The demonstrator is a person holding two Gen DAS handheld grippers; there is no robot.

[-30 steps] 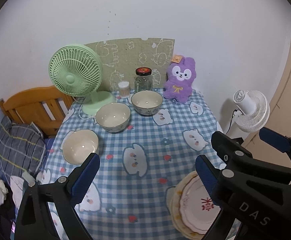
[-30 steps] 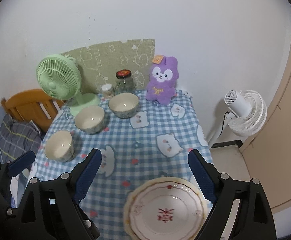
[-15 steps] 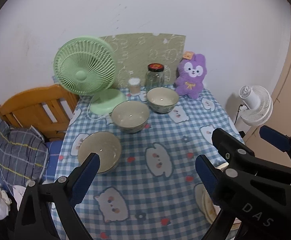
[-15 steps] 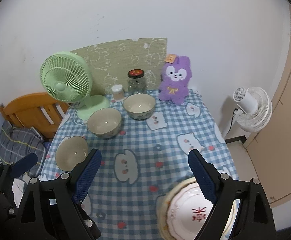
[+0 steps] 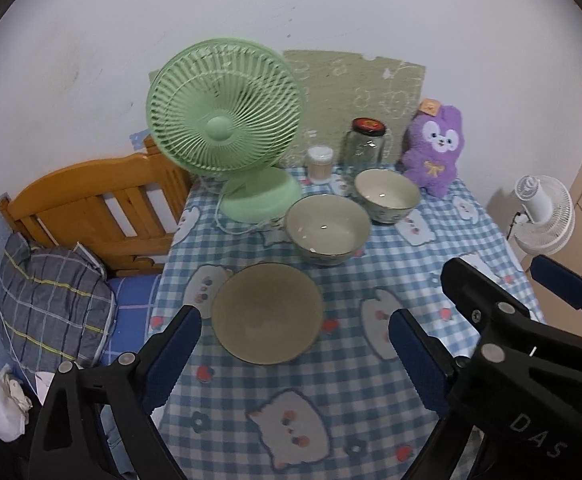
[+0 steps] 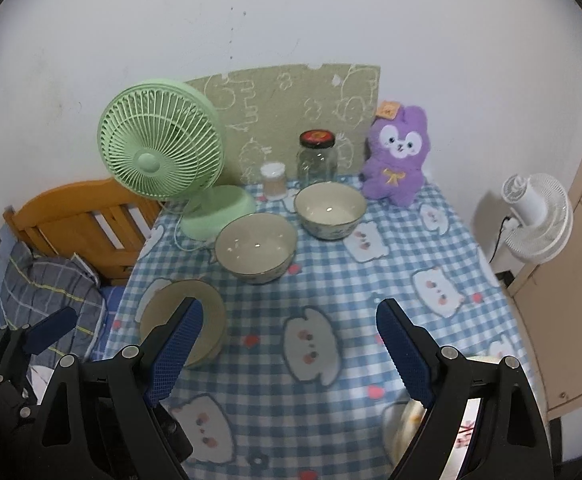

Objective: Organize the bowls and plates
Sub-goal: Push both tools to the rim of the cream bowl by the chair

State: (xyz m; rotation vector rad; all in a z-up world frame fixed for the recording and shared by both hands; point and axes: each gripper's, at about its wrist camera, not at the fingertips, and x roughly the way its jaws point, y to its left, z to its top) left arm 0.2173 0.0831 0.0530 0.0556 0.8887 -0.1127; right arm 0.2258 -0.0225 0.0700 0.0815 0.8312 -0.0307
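While both sets of jaws are held wide apart with nothing between them, the left gripper (image 5: pixel 295 354) is aimed at the nearest bowl (image 5: pixel 266 312) and the right gripper (image 6: pixel 291 352) hangs over bare checked cloth on the bench (image 6: pixel 371 280). Nothing is judged sorted yet: three bowls lie separately in a diagonal row, none nested. At the near right edge a stack of plates (image 6: pixel 467 436) is partly hidden behind the right gripper. The nearest bowl looks matte beige; the middle bowl (image 5: pixel 327 230) and far bowl (image 5: pixel 387 196) appear glossy cream inside, patterned outside. Stacking is presumably left to do.
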